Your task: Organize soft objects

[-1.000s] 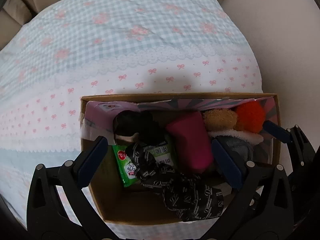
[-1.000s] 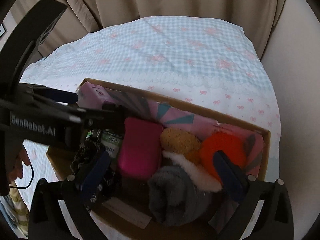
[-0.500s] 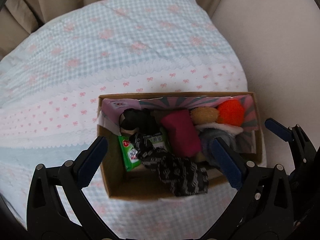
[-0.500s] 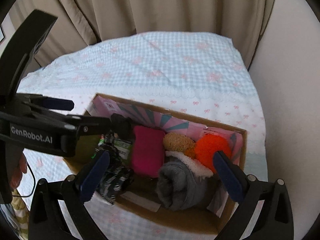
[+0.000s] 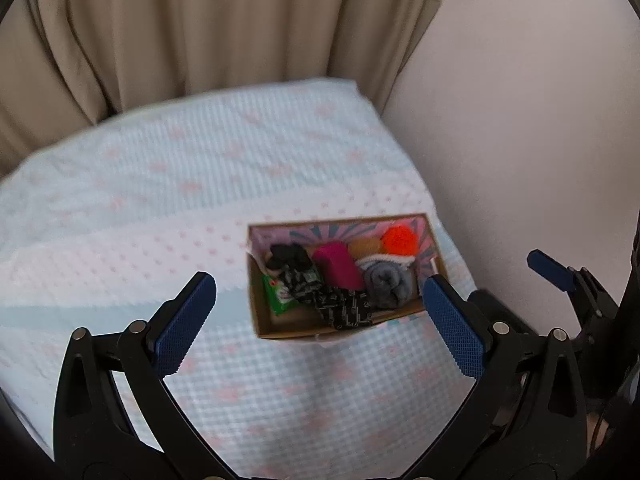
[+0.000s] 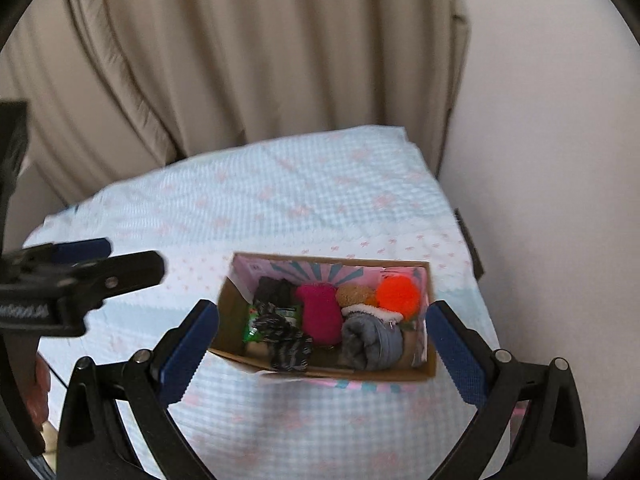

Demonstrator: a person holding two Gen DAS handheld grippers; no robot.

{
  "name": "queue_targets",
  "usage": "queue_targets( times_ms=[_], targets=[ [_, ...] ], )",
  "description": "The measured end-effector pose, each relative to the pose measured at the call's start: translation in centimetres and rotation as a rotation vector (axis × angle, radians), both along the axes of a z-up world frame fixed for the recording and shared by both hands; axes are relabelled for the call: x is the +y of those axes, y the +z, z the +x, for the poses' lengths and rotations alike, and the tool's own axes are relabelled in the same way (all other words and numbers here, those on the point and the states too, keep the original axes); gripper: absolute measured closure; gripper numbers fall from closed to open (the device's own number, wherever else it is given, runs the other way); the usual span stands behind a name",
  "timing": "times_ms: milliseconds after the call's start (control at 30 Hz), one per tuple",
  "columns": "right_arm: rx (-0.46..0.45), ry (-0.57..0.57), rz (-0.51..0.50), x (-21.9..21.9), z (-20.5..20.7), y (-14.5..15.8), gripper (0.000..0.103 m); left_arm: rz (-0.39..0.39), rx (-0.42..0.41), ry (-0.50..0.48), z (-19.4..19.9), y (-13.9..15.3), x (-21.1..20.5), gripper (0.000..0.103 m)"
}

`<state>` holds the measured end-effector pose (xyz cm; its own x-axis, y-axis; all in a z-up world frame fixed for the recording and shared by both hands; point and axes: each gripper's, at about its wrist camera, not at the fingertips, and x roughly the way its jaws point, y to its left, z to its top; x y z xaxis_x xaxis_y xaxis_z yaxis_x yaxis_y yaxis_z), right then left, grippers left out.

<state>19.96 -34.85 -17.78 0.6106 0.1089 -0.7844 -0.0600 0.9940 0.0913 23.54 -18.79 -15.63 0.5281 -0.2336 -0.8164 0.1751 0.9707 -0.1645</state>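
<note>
A cardboard box [image 5: 276,328] [image 6: 424,372] stands on the bed. It holds a magenta roll [image 5: 338,272] [image 6: 320,312], a grey rolled cloth [image 5: 386,282] [image 6: 370,344], an orange pompom [image 5: 400,240] [image 6: 398,294], a brown plush [image 6: 354,293], a black item [image 5: 288,256], a green packet [image 5: 278,296] and a black patterned cloth [image 5: 340,306] [image 6: 290,346] that hangs over the front wall. My left gripper [image 5: 320,320] is open and empty, high above the box. My right gripper [image 6: 322,344] is open and empty, also well above it.
The bed has a blue checked cover with pink bows [image 5: 200,184] [image 6: 312,196]. Beige curtains [image 5: 180,28] [image 6: 240,48] hang behind it. A pale wall [image 5: 520,140] [image 6: 552,160] runs along the right. The left gripper's body [image 6: 80,276] shows at the right wrist view's left.
Both grippers have pulled back and up from the box, which now looks much smaller. The curtains have come into view. The box contents have not moved.
</note>
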Motion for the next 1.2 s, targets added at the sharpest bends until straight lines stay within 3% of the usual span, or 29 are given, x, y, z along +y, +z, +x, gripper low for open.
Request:
queue_targets(
  times_ms=[267, 533, 800, 1200],
  targets=[
    [-0.164, -0.136, -0.001, 2.6, -7.5, 9.8, 0.000, -0.014, -0.261, -0.039, -9.6, 9.5, 4.6, 0.000],
    [-0.316, -0.203, -0.055, 5.6, -14.2, 16.4, 0.000, -0.052, -0.416, -0.030, -17.0, 13.7, 8.7, 0.000],
    [-0.420, -0.234, -0.090, 7.5, -18.7, 18.4, 0.000, 0.008, -0.572, -0.015, -21.7, 16.2, 9.7, 0.000],
    [-0.480, -0.226, -0.105, 8.3, -19.3, 18.8, 0.000, -0.001, -0.588, -0.002, -22.3, 17.0, 9.5, 0.000]
  ],
)
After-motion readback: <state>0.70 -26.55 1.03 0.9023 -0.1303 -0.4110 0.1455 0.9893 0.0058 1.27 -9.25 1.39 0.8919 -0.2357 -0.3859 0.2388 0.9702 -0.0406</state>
